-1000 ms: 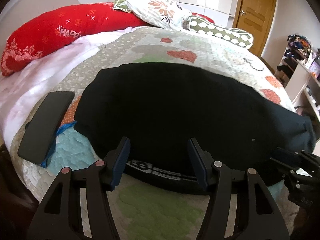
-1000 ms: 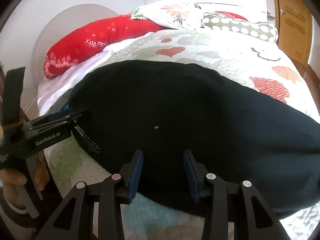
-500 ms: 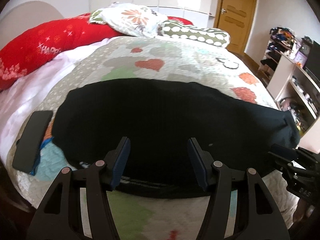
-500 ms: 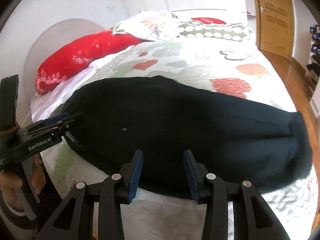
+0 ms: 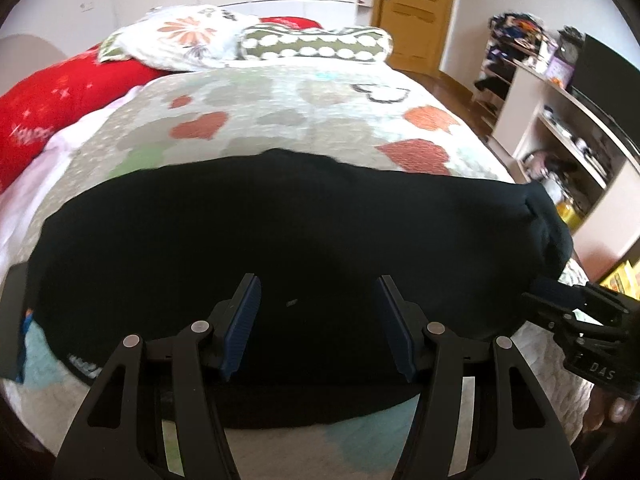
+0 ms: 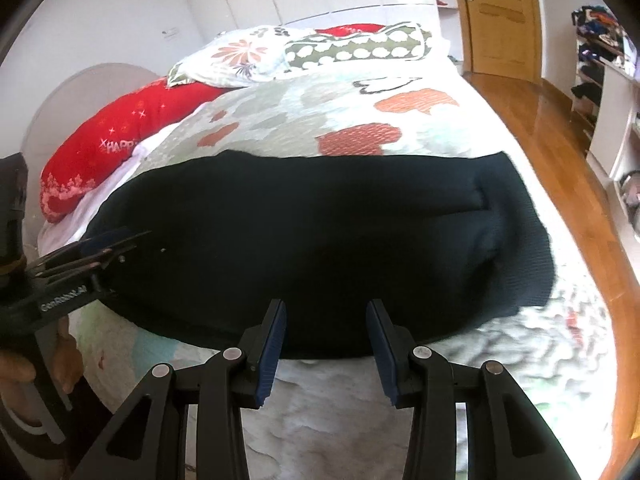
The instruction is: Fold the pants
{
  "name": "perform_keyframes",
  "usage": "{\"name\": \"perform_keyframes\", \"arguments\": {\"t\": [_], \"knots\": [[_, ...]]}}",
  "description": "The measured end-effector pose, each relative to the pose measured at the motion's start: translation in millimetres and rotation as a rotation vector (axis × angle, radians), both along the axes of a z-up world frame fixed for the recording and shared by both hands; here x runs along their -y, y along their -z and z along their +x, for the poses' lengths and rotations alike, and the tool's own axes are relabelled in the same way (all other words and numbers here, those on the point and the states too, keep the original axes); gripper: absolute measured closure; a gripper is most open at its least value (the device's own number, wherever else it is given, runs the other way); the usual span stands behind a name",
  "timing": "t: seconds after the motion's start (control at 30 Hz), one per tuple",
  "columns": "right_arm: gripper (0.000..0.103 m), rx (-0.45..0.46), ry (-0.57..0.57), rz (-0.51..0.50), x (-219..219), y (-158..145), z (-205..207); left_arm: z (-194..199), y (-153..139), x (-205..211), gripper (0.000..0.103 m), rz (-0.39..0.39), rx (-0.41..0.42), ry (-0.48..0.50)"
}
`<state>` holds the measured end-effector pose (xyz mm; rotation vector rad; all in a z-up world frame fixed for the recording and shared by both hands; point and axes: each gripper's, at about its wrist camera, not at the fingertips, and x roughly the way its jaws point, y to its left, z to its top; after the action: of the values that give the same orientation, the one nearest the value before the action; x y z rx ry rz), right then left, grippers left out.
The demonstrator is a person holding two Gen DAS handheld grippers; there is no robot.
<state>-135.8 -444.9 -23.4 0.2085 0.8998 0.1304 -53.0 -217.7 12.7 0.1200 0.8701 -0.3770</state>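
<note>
Black pants [image 5: 288, 240] lie flat across the near end of the bed, folded lengthwise; they also show in the right wrist view [image 6: 320, 240], with the leg ends at the right. My left gripper [image 5: 316, 312] is open and empty over the pants' near edge. My right gripper [image 6: 326, 324] is open and empty just in front of the pants' near edge. Each gripper shows at the edge of the other's view: the right one [image 5: 576, 312] by the pants' right end, the left one [image 6: 92, 252] by their left end.
The bed has a quilt with hearts [image 6: 360, 140], a red pillow [image 6: 120, 140] and patterned pillows [image 5: 280, 40] at the head. A dark phone-like slab [image 5: 12, 312] lies at the left. A wooden door [image 6: 496, 16], wood floor and shelves [image 5: 560, 120] are on the right.
Both grippers have drawn back and swung right. More of the pants' right end and the room now shows; the pants lie as before.
</note>
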Motion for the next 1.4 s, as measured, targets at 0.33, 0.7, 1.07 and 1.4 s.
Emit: {"name": "perform_keyframes", "arguments": {"t": [0.33, 0.7, 1.07, 1.4], "knots": [[0.062, 0.016, 0.088, -0.014, 35.0, -10.9, -16.2, 10.5, -2.5, 45.4, 0.044, 0.003, -0.006, 0.123], [0.061, -0.002, 0.159, -0.056, 57.9, -9.6, -22.1, 25.9, -2.4, 83.4, 0.044, -0.009, -0.031, 0.233], [0.060, -0.006, 0.175, -0.029, 70.5, -5.8, -26.3, 41.1, -6.7, 114.3, 0.043, -0.012, -0.058, 0.332], [0.056, 0.011, 0.153, 0.209, 91.6, 6.1, -36.2, 58.0, -3.4, 168.9, 0.043, 0.051, -0.063, 0.491]]}}
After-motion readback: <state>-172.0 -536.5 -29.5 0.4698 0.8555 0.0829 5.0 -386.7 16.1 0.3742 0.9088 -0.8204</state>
